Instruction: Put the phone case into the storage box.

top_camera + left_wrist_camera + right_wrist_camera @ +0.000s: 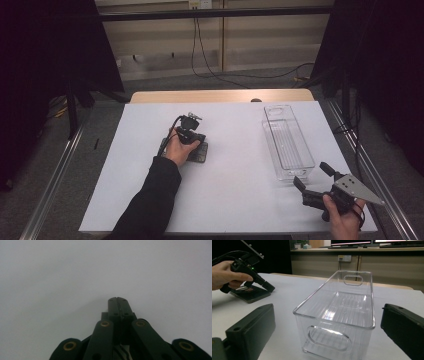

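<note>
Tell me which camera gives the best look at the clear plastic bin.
The right gripper view: the clear plastic bin stands close between the open tongs, showing its handle cutouts and ribbed, empty floor. The high view shows the bin small, at the table's right side. The left gripper view faces bare table.

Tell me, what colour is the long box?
The box is clear, see-through plastic; best seen in the right gripper view.

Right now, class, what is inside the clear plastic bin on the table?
The clear plastic bin holds nothing: its ribbed floor and the handle cut-outs at each end show straight through its walls. It stands on the white table, and no part of its inside is covered.
</note>
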Motion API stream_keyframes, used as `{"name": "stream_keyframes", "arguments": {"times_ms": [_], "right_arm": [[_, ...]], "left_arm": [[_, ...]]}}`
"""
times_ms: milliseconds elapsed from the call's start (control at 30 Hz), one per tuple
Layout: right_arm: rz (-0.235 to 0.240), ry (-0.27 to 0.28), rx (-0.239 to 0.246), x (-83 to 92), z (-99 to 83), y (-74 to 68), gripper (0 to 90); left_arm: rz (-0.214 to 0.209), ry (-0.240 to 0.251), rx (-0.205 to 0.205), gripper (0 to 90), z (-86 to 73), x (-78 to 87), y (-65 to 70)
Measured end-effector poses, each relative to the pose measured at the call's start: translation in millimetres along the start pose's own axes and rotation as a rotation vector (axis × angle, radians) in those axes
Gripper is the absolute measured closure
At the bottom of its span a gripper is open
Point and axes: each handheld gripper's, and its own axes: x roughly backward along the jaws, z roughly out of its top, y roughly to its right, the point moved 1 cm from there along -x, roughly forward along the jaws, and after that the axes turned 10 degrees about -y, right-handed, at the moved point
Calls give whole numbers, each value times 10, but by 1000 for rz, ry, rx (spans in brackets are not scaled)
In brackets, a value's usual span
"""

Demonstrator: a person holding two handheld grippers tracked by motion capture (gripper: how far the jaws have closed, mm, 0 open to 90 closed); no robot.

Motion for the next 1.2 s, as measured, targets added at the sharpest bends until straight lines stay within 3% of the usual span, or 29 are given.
{"name": "stream_keyframes", "arguments": {"times_ms": [233, 600, 667, 1200], "right_arm": [[0, -1, -1, -1, 0, 1, 0], [-3, -1, -1, -2, 1, 0, 0], [-3, -1, -1, -1, 0, 2, 0], [-4, -1, 1, -2, 0, 0, 0]], "left_arm": [[-25, 8, 2, 900, -44, 9, 38], [-46, 7, -28, 900, -81, 10, 136], [-41, 3, -11, 900, -78, 11, 153], [-83, -16, -59, 900, -180, 58, 283]]}}
